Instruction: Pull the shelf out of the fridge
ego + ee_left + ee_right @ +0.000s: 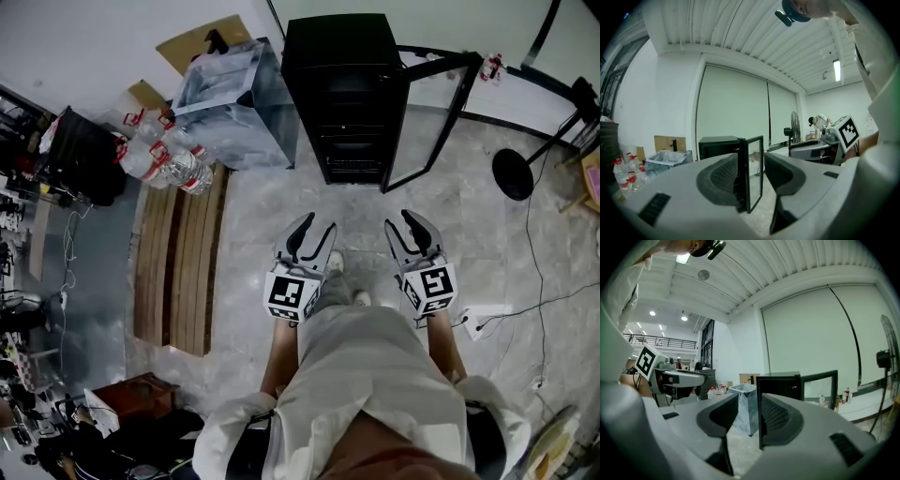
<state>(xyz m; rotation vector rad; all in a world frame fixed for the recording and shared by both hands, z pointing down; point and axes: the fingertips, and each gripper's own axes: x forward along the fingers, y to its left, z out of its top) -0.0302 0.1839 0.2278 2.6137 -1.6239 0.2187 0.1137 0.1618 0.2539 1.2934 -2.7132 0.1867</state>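
Not started: door open, shelf in place, both claws empty.

Fridge stands on the floor ahead of the person, and its door is already swung out to the right. The shelf sits inside the dark cavity, not pulled at all. Left gripper and right gripper are held side by side, well short of the fridge, jaws part open with nothing between them. To do, as I read it: close in, grab the shelf's front edge, slide it out. Count: 1 fridge, 1 door, 2 grippers. Several racks show inside, but it's too dark to number them. Also 1 clear bin, 1 fan, and a cluster of bottles too bunched to count.
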